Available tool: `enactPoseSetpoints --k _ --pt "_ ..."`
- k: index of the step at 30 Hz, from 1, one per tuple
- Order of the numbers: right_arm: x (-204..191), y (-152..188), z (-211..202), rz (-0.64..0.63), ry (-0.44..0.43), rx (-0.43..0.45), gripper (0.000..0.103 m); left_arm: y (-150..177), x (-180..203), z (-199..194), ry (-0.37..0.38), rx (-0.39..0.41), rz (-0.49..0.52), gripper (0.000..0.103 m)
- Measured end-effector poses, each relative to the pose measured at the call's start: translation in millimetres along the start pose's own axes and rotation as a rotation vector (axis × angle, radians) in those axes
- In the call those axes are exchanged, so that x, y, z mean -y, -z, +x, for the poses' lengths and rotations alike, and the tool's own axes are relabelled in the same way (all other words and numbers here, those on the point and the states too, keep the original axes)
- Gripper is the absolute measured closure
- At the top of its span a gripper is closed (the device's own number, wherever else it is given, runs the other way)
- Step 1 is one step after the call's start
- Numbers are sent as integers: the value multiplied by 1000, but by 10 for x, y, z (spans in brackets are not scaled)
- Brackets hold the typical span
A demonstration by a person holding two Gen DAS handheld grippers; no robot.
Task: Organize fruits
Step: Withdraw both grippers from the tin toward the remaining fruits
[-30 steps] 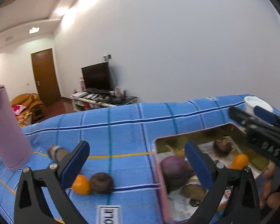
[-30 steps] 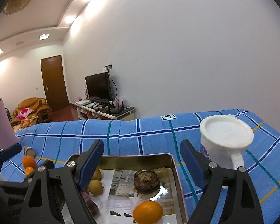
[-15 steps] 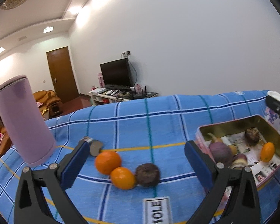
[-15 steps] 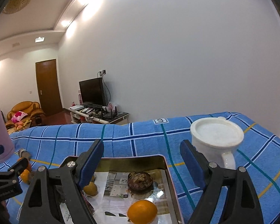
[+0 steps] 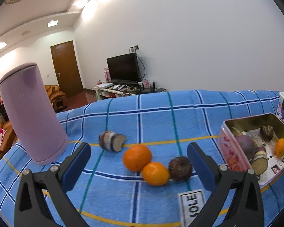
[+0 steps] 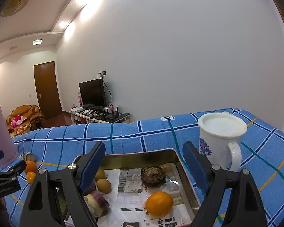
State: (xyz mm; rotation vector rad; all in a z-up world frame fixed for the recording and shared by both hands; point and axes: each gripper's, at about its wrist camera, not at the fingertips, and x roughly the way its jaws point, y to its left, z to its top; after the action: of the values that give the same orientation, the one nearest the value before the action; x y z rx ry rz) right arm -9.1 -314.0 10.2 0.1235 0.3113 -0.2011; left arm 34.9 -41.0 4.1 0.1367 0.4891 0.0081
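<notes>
Lining up our left tool [image 5: 139, 160], jaws spread, over two oranges [image 5: 137, 157] and a brown fruit [image 5: 180, 168] loose on the blue-checked worktop [image 5: 157, 117]. Right tool [image 6: 143, 162] hangs spread above the tin [image 6: 140, 156]. Next we need to descend and pinch one orange.

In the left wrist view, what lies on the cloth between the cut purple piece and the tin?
Two oranges and a dark brown fruit lie in a touching row between the cut purple piece and the tin, in the left wrist view.
</notes>
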Motion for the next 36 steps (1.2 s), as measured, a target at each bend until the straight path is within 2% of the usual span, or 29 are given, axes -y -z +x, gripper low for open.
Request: enactPoseSetpoints --k 6,13,18,23,29,31,32,33,36 --pt "-146 48 -67 -1 -18 -15 18 0 -189 75 -9 -23 -11 0" --pt "-488 101 -97 -66 -52 -37 18 23 -397 134 -15 -48 -46 0" --pt "-720 141 -65 -64 -95 -68 18 34 -558 189 -28 -65 -64 0" --pt "-976 195 -3 -79 -118 -97 18 54 -841 332 -89 -117 -99 0" --pt "-1396 259 82 -156 -177 -142 19 71 -1217 488 -163 -191 -170 0" --pt "-1532 286 135 -186 -206 -171 36 76 -1273 493 -175 -199 -176 0" --pt "-1593 296 163 -203 -217 -187 53 78 -1294 498 -181 -203 -178 0" --pt "-1677 319 212 -229 -230 -215 62 83 -1305 495 -186 -204 -180 0" --pt "-1854 371 352 -270 -252 -288 65 96 -1343 492 -186 -213 -189 0"
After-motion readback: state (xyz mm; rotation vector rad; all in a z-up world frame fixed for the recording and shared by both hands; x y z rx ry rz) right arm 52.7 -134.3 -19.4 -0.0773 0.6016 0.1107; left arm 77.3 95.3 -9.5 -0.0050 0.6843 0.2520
